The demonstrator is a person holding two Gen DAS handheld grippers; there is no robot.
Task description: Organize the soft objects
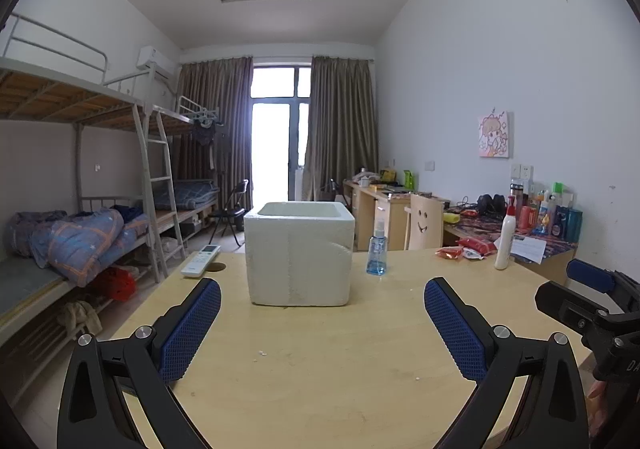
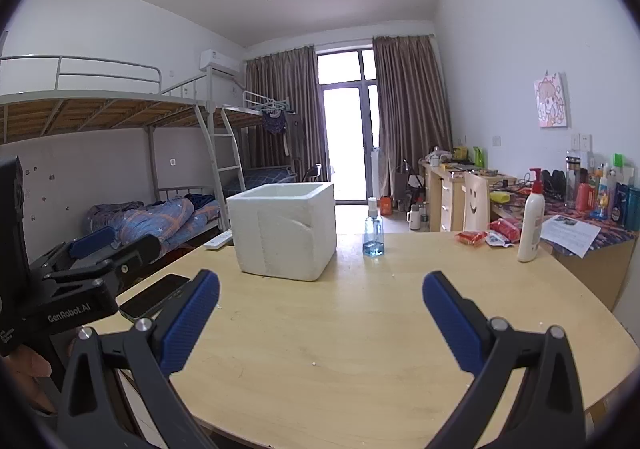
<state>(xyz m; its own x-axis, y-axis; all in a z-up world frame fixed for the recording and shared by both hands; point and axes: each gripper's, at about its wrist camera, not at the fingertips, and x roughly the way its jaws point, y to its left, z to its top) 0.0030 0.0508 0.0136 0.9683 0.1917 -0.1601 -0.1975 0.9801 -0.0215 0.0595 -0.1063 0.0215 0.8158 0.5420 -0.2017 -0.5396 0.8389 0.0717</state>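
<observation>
Foam box: the white foam box [image 1: 299, 253] stands upright on the wooden table [image 1: 320, 361], open top up, one flat face toward the left wrist camera; in the right wrist view [image 2: 285, 229] it is turned so a corner edge shows. No clear long axis; it looks roughly cubic.
Box position: mid-table, ahead of both grippers and apart from them, with a remote [image 1: 201, 260] to its left and a blue spray bottle [image 1: 377, 253] just to its right.
Red packets: soft red packets [image 2: 490, 233] lie near the table's far right edge, beside a white pump bottle [image 2: 531, 223].
Hidden: the box's inside is out of sight in both views; the packets are too small to identify. A dark phone [image 2: 154, 295] is partly covered by the left gripper's body.
Left gripper [image 1: 322, 325]: jaws spread wide, nothing between the blue pads, above bare table.
Right gripper [image 2: 321, 319]: likewise wide apart, holding and touching nothing.
</observation>
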